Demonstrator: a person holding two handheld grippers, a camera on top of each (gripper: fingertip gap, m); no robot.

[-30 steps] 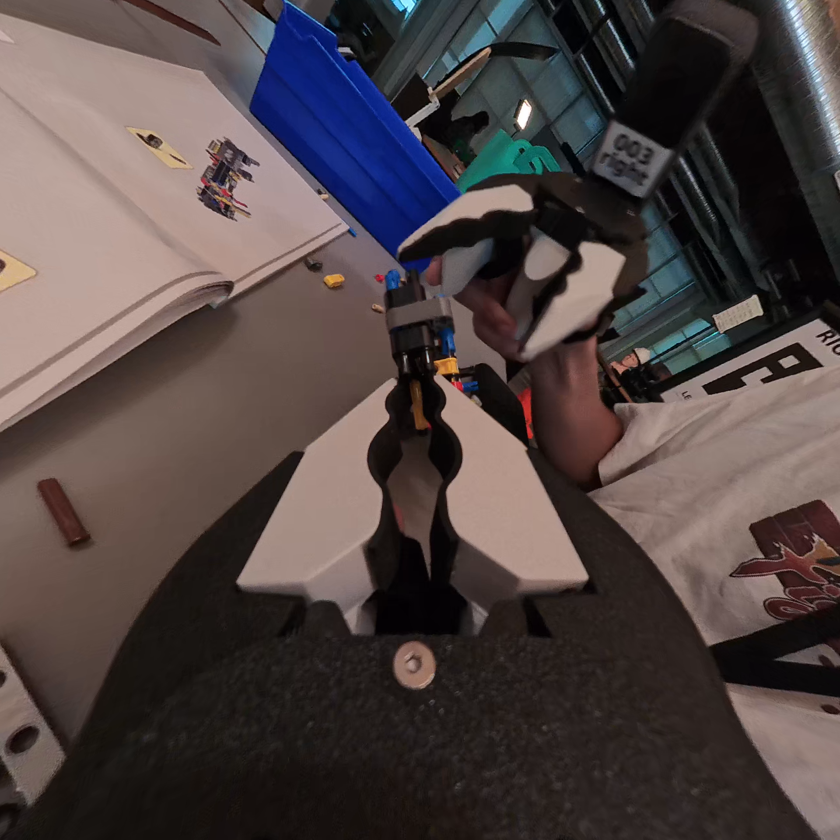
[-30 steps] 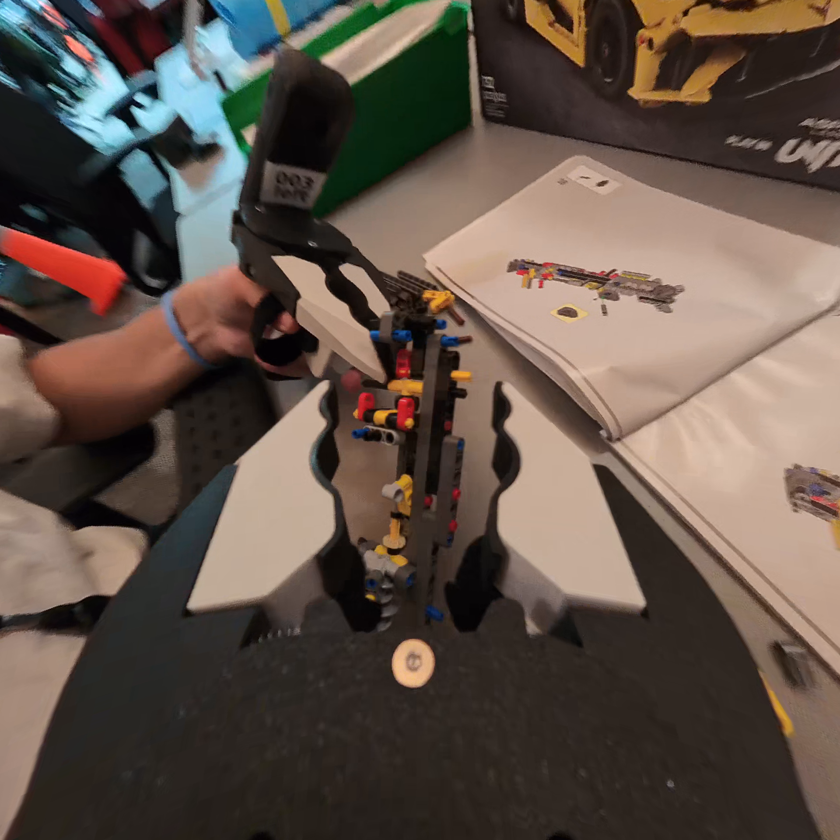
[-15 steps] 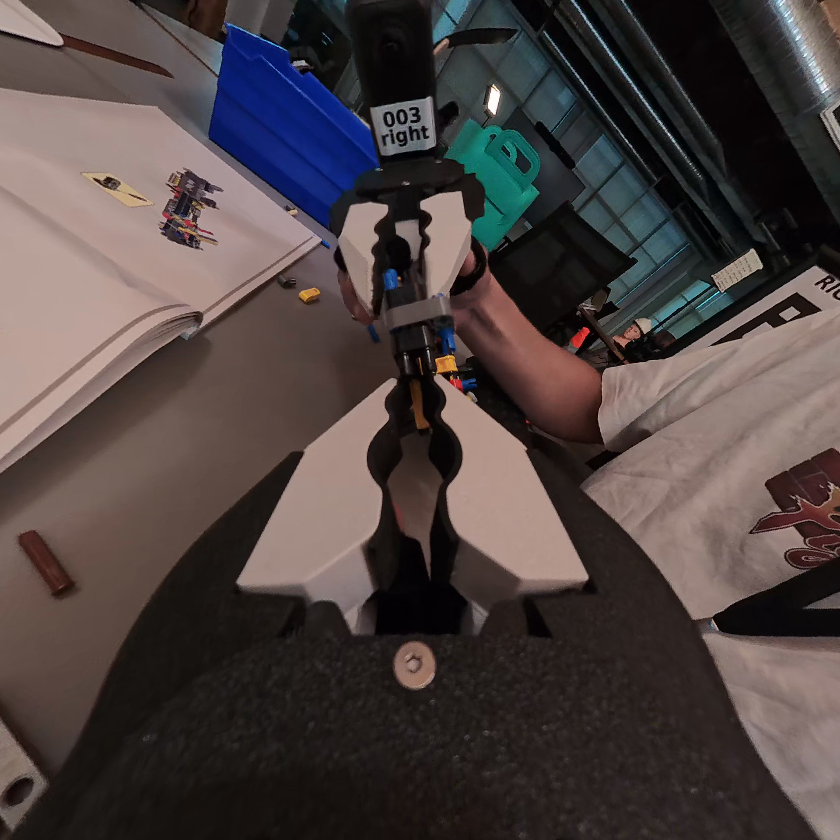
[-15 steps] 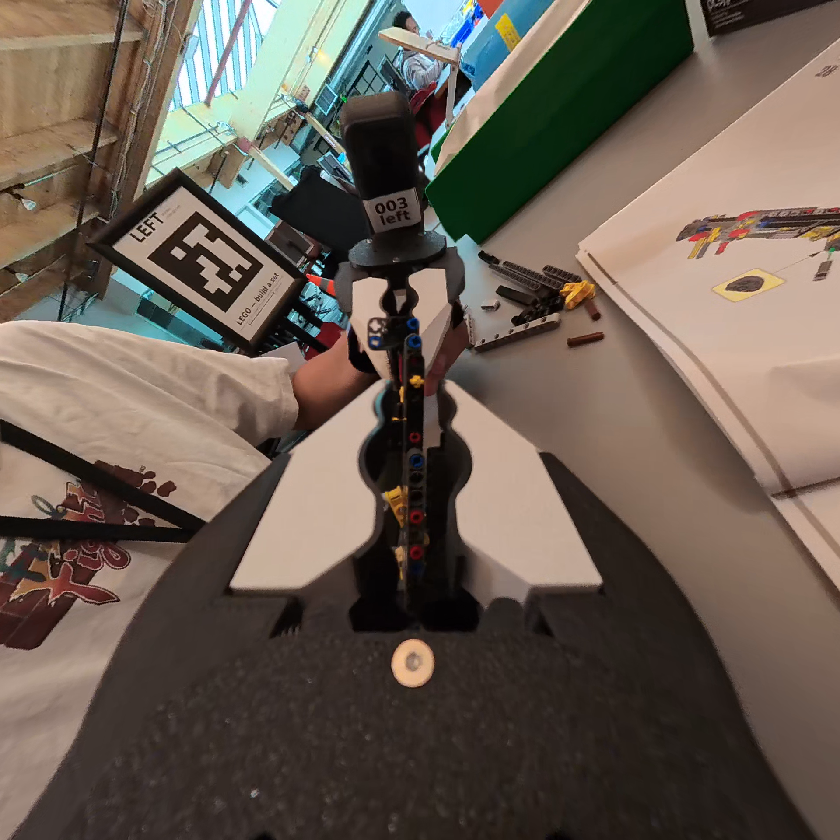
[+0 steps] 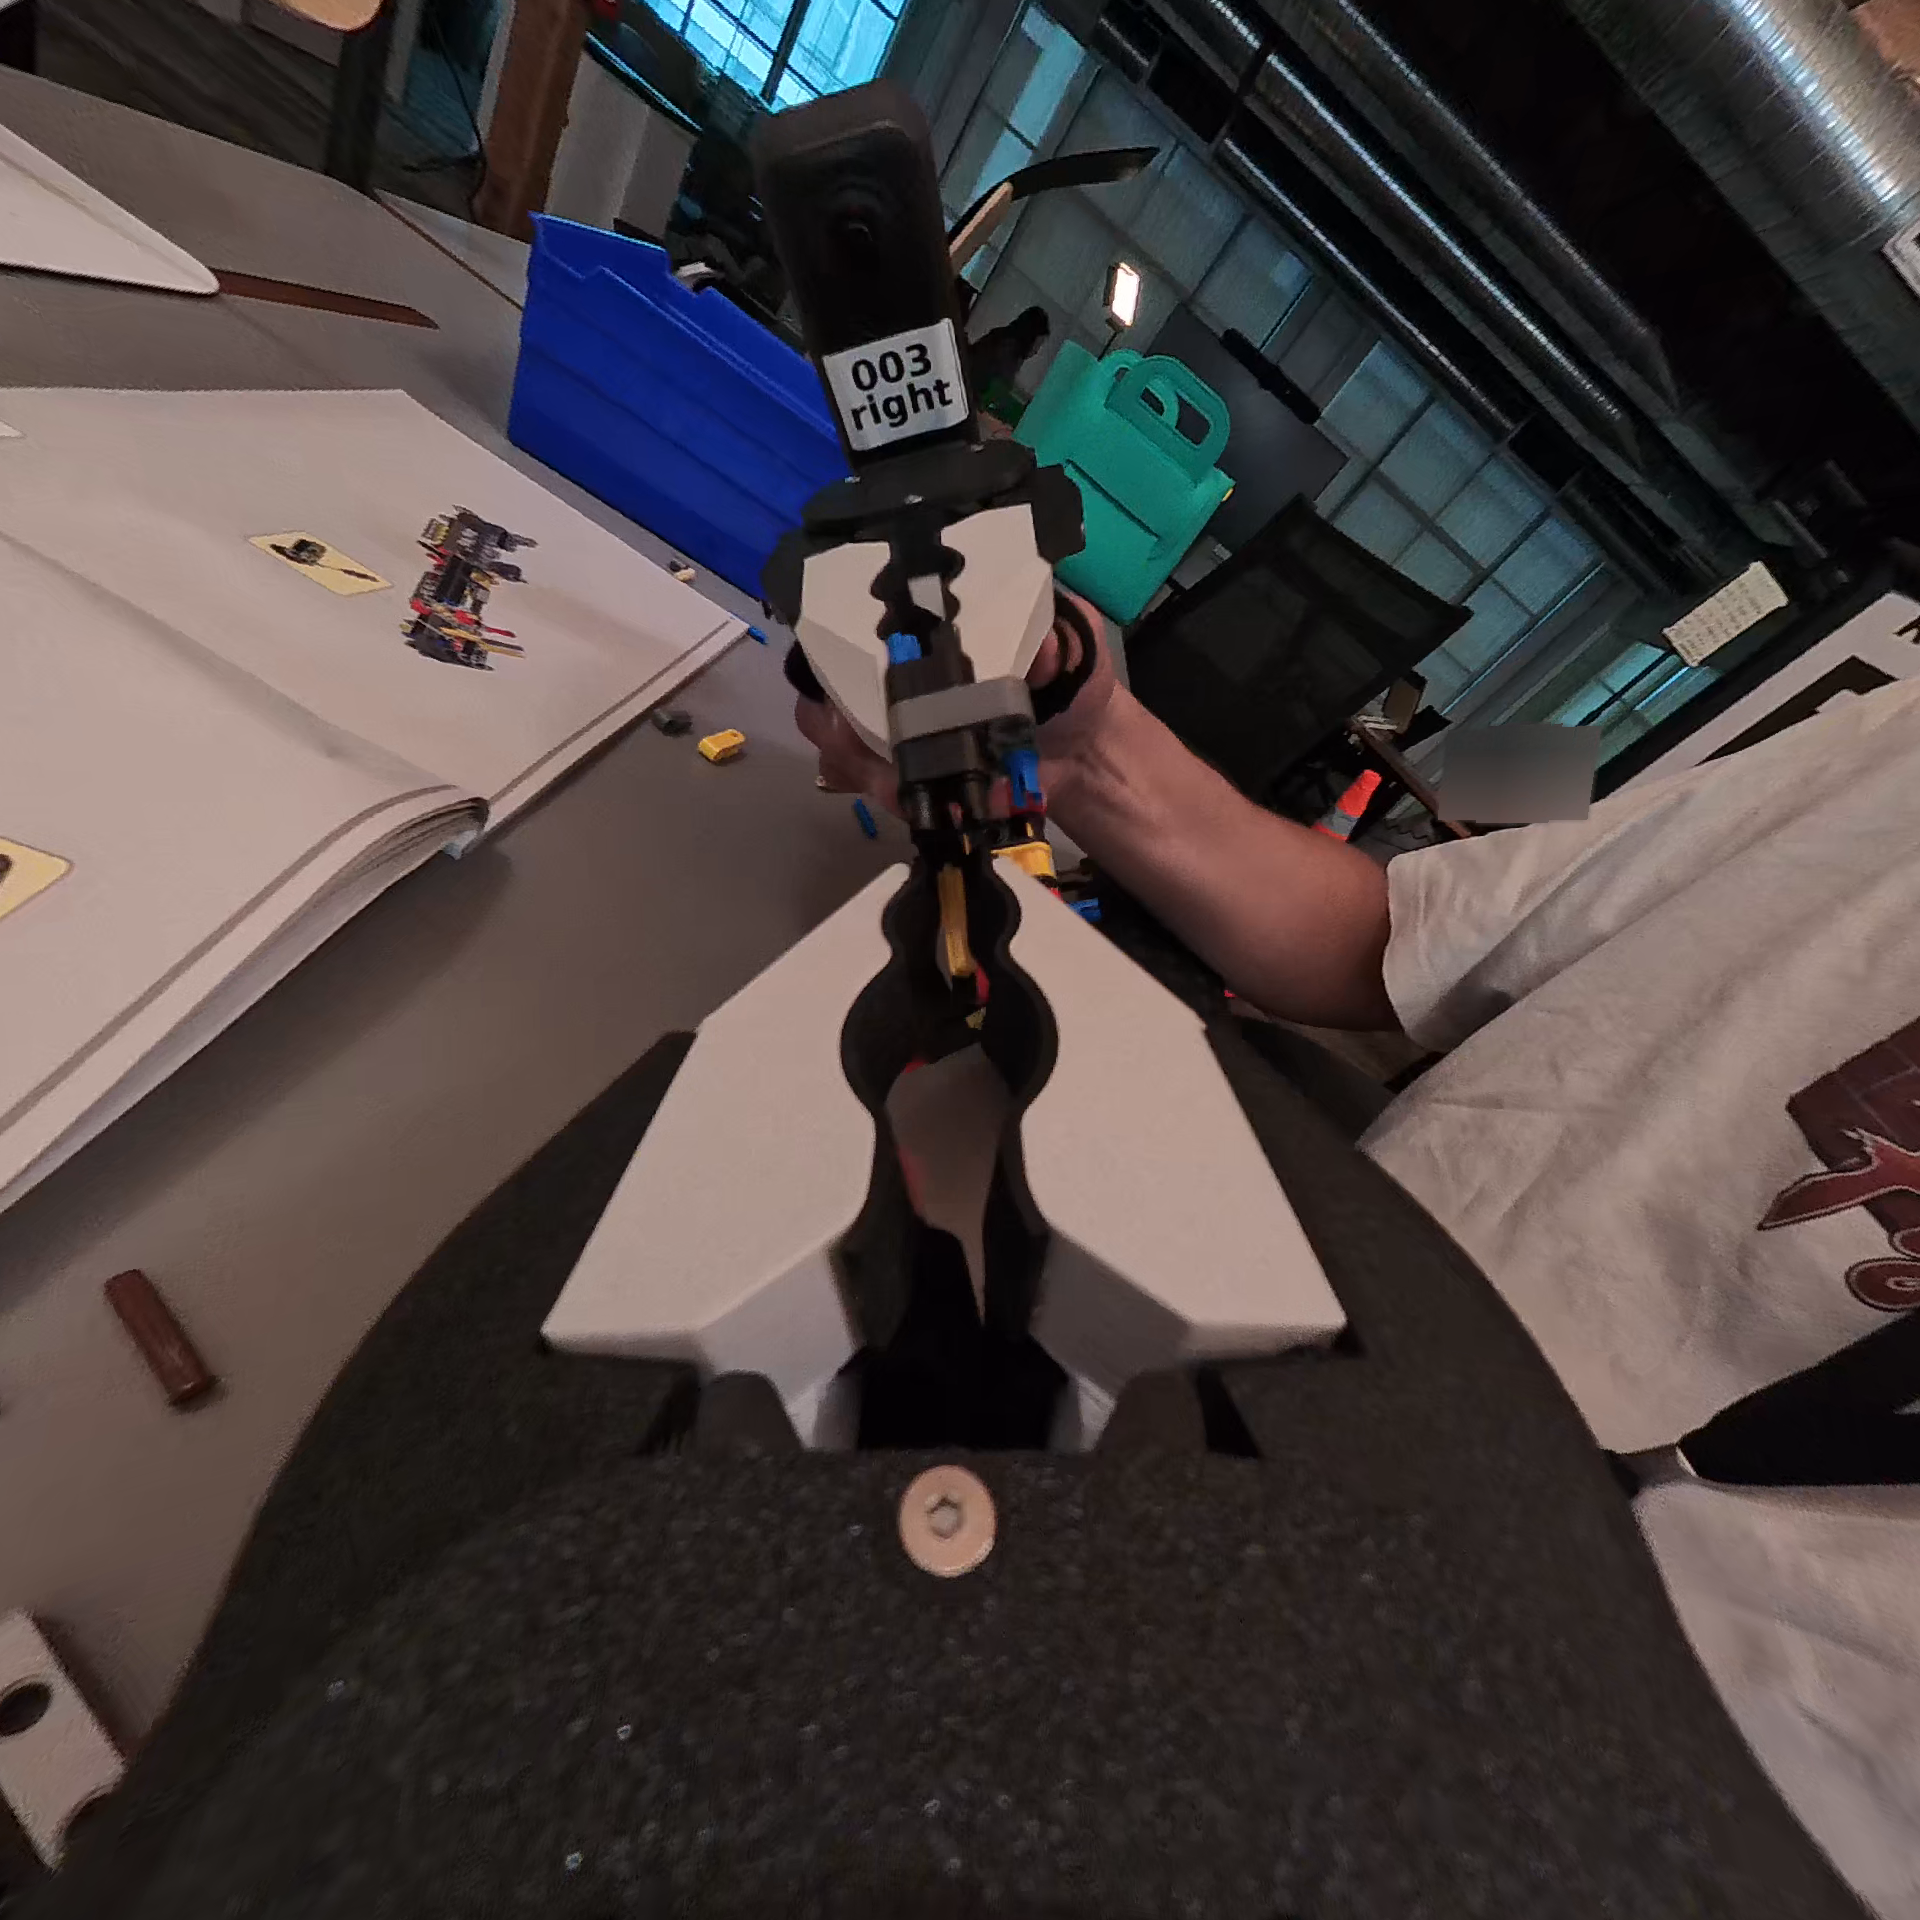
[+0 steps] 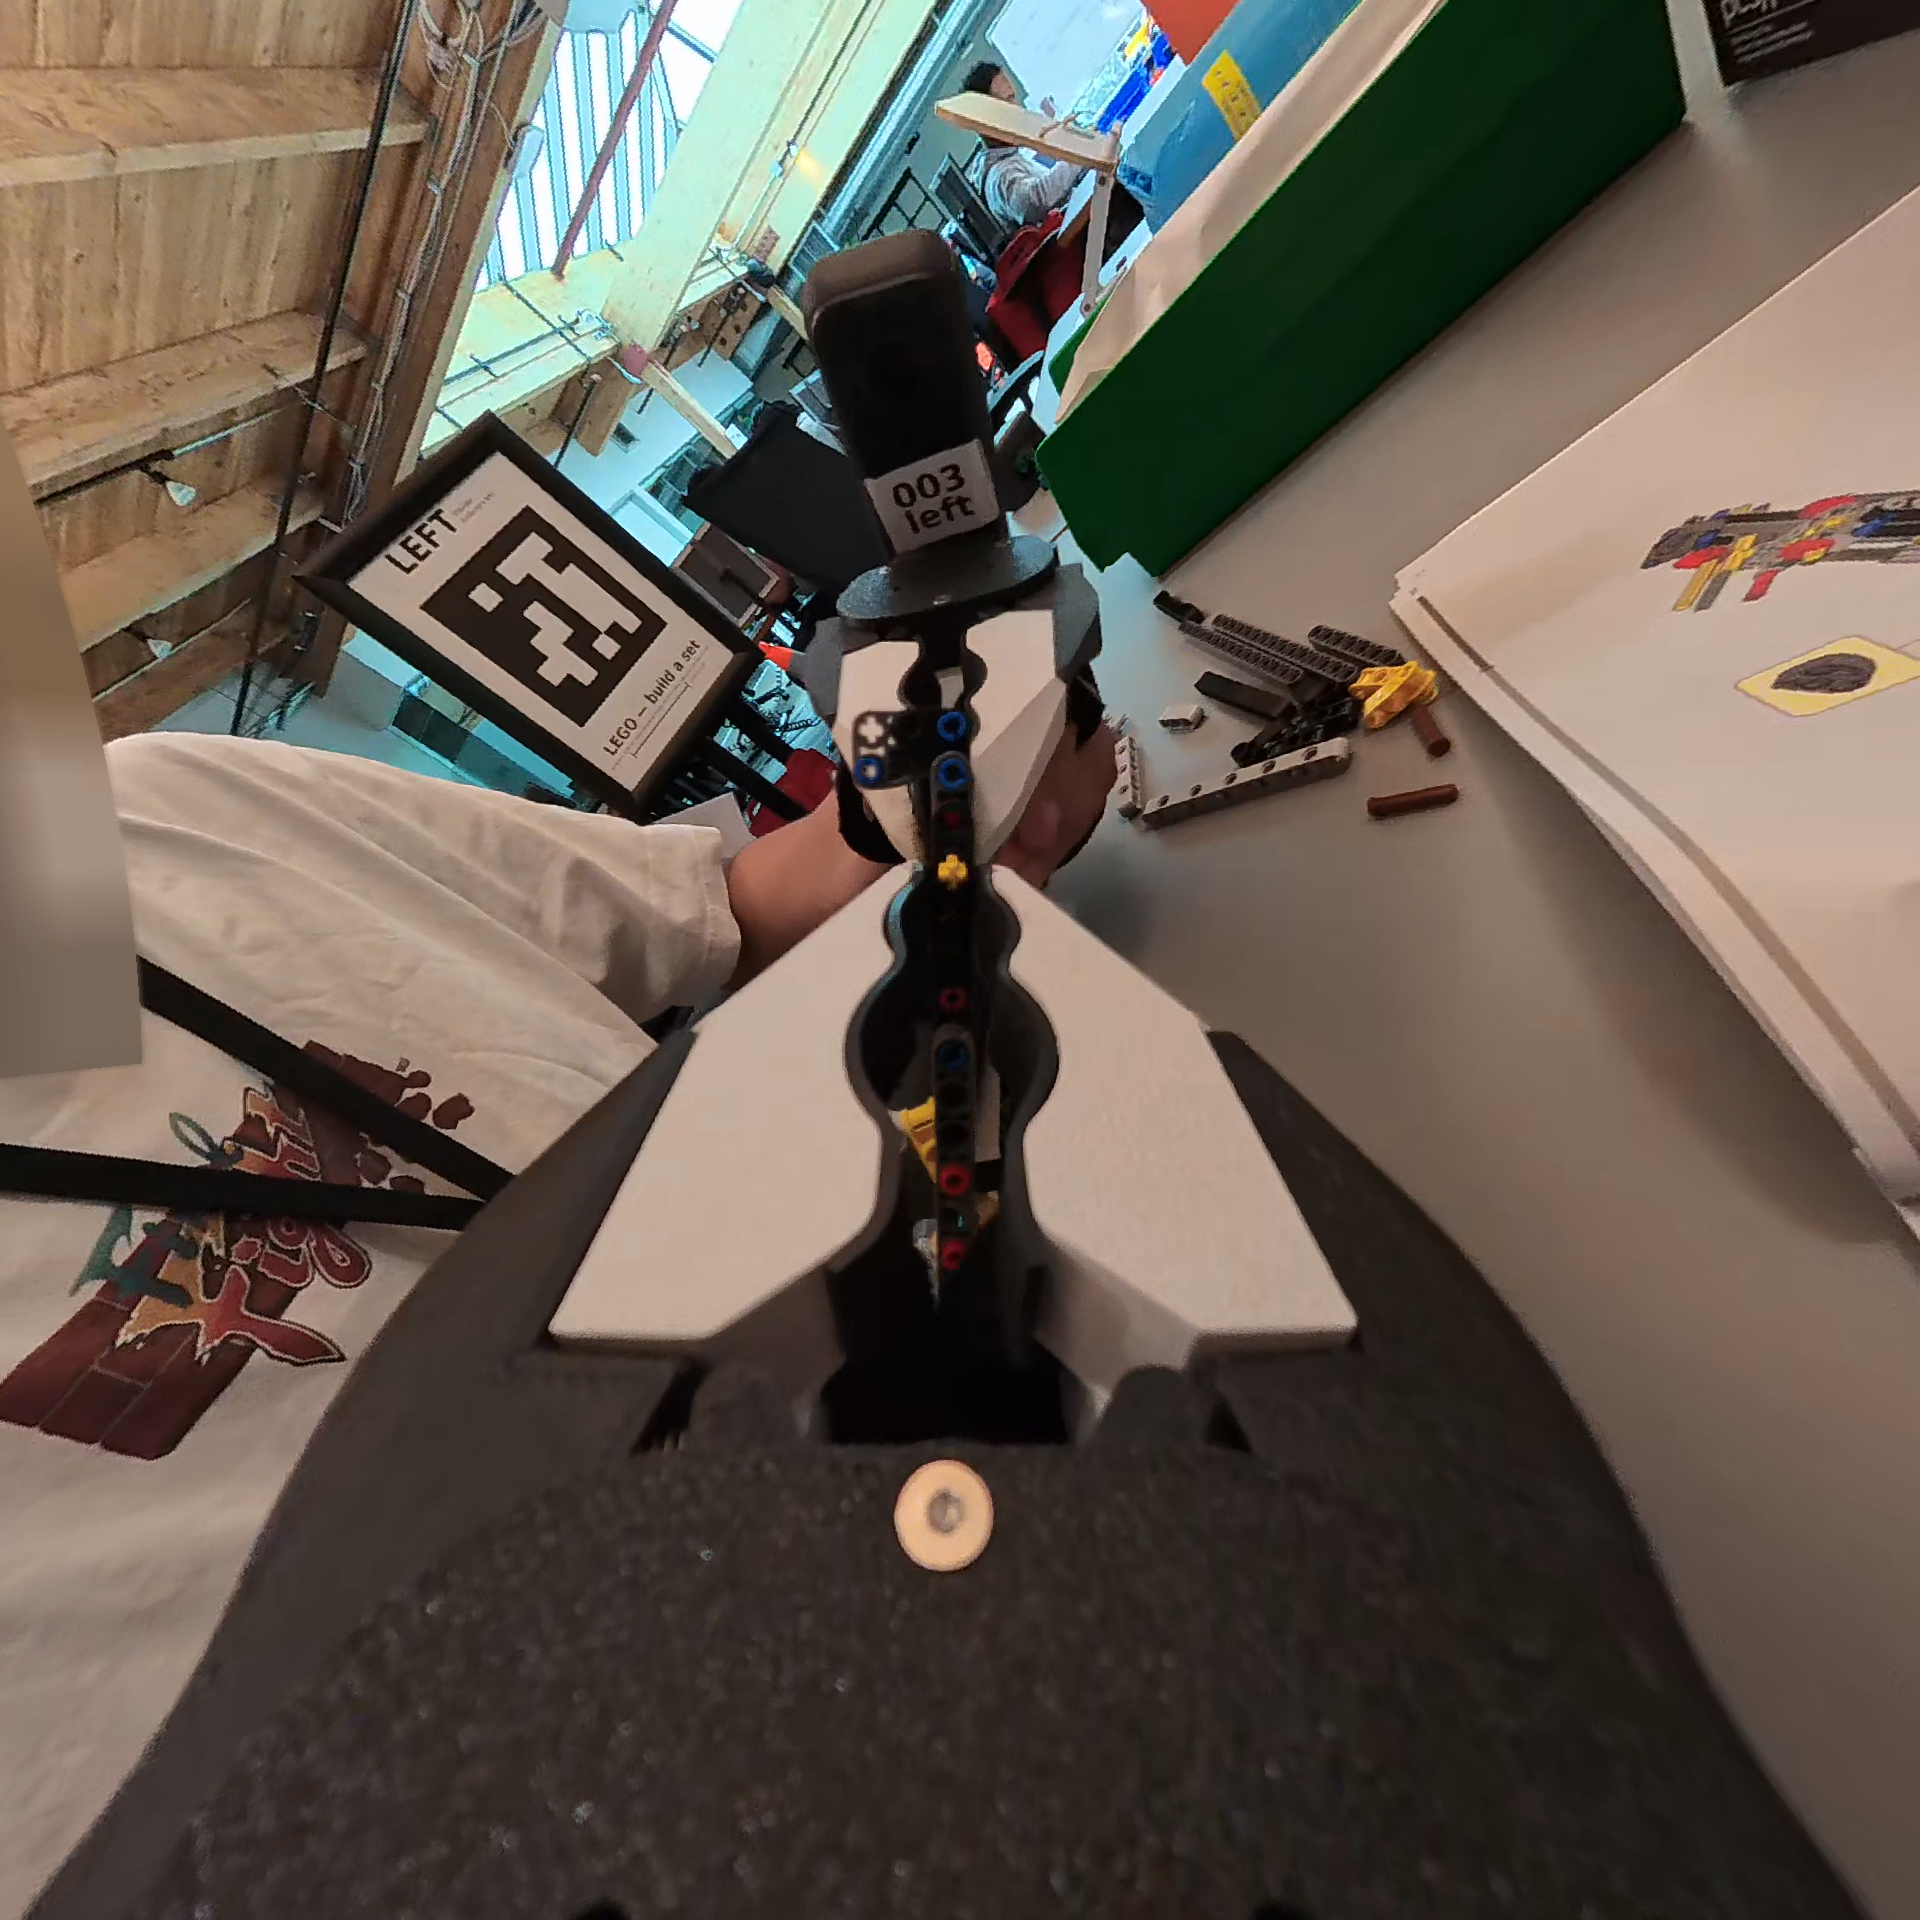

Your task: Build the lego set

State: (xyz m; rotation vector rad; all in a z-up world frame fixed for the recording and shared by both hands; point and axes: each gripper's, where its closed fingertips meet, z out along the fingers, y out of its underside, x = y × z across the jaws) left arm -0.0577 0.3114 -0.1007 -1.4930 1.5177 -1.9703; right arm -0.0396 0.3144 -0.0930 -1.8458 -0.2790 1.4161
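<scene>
Grey table [image 5: 312, 1091], blue bin [image 5: 665, 416], contents hidden

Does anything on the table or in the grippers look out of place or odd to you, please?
Nothing stands out. The left gripper and right gripper both clamp the lego assembly end to end above the table. Loose beams and a brown pin lie scattered beside the open manual, as expected mid-build.
</scene>
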